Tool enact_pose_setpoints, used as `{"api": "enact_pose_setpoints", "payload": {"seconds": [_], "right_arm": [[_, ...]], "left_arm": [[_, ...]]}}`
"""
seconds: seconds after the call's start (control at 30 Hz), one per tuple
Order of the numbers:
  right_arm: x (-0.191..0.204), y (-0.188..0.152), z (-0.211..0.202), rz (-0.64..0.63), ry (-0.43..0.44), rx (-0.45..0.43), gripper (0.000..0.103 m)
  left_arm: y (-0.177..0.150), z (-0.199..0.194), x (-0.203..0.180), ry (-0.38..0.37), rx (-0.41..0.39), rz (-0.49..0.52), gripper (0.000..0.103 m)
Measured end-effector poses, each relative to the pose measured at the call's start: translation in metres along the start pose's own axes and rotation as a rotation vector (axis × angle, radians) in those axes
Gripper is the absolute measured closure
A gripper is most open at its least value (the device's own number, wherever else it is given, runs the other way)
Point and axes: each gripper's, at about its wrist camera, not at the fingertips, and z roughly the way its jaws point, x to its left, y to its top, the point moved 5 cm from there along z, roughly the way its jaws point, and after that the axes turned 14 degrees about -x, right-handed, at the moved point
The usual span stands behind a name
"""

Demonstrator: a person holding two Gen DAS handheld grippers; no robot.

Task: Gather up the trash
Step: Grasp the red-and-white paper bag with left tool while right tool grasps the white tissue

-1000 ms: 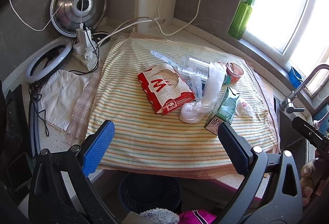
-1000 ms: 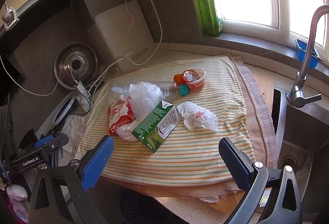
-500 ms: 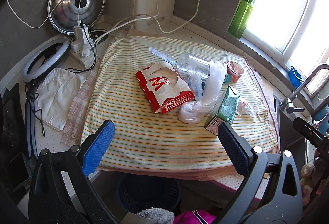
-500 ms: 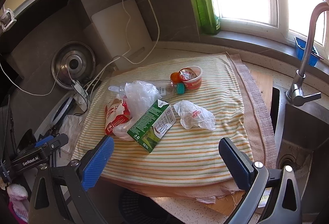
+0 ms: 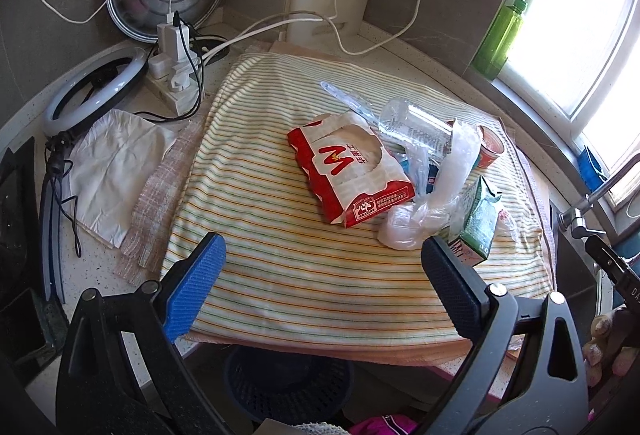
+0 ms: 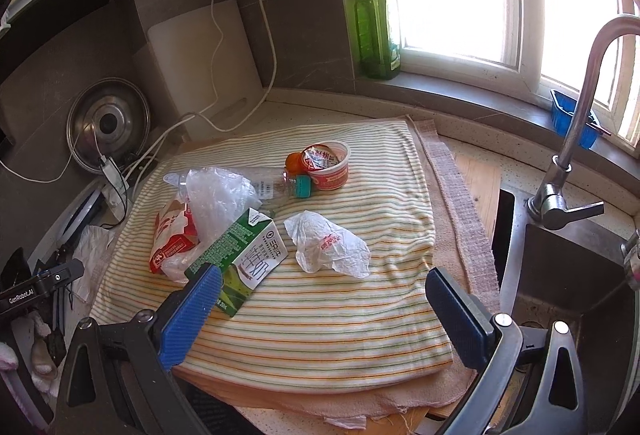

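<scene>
Ahead of the open, empty left tongs [image 5: 322, 281], whose jaws have just been closing a little, the red tissue pack [image 5: 350, 171] lies well apart on the striped cloth [image 5: 280, 275]; closing early would likely pinch cloth instead. Between the open, empty right tongs [image 6: 324, 295], the crumpled wrapper [image 6: 326, 245] lies just beyond the tips, the green milk carton [image 6: 240, 259] beside the left pad [image 6: 192, 315]; a careless reach could knock the carton.

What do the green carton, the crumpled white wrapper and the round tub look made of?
Green carton: coated paperboard, judging by crisp folds and a printed, slightly glossy face. Crumpled white wrapper: thin paper or film; creases hold, unclear which. Round tub: probably plastic or coated paper, with a peeled foil-like lid.
</scene>
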Motion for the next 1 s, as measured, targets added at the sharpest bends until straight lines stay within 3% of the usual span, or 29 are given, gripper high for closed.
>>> {"api": "enact_pose_setpoints", "payload": {"seconds": [0.2,0.9,1.0], "right_arm": [[-0.006,0.003,0.021,-0.017,0.032,0.055,0.001],[-0.010,0.002,0.102,-0.133,0.124,0.181,0.011],[-0.009,0.000,0.112,-0.137,0.141,0.200,0.013]], "left_arm": [[0.004,0.037,0.007,-0.009,0.076,-0.046,0.019],[0.029,0.172,0.013,-0.033,0.292,-0.316,0.020],[0.028,0.183,0.008,-0.032,0.310,-0.325,0.025]]}}
